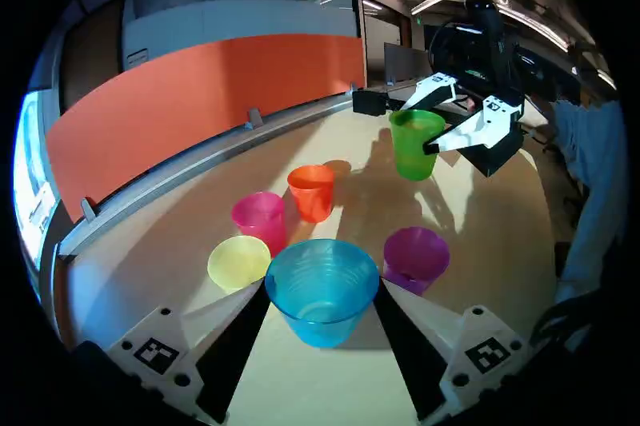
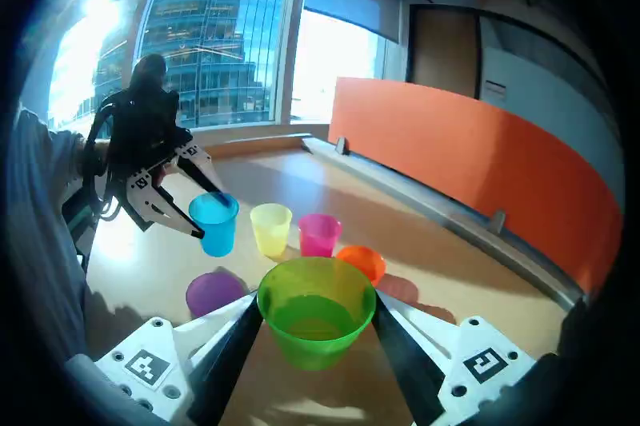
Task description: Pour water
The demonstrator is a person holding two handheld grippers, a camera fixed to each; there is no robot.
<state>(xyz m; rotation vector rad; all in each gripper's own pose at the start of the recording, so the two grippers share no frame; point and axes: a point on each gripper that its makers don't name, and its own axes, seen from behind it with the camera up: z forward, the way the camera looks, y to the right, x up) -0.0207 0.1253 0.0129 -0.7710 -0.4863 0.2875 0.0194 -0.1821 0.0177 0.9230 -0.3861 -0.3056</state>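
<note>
Over wooden table [image 1: 488,218], left hand-held gripper [image 1: 321,288] clamps upright blue cup [image 1: 322,306], right hand-held gripper [image 2: 316,298] clamps upright green cup [image 2: 316,326].

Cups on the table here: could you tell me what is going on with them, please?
A person holds a gripper in each hand. The left gripper clamps a blue cup and the right gripper a green cup, both upright, so nothing is pouring. The green cup seems to hold some liquid. A yellow cup, pink cup, orange cup and purple cup stand on the table.
</note>
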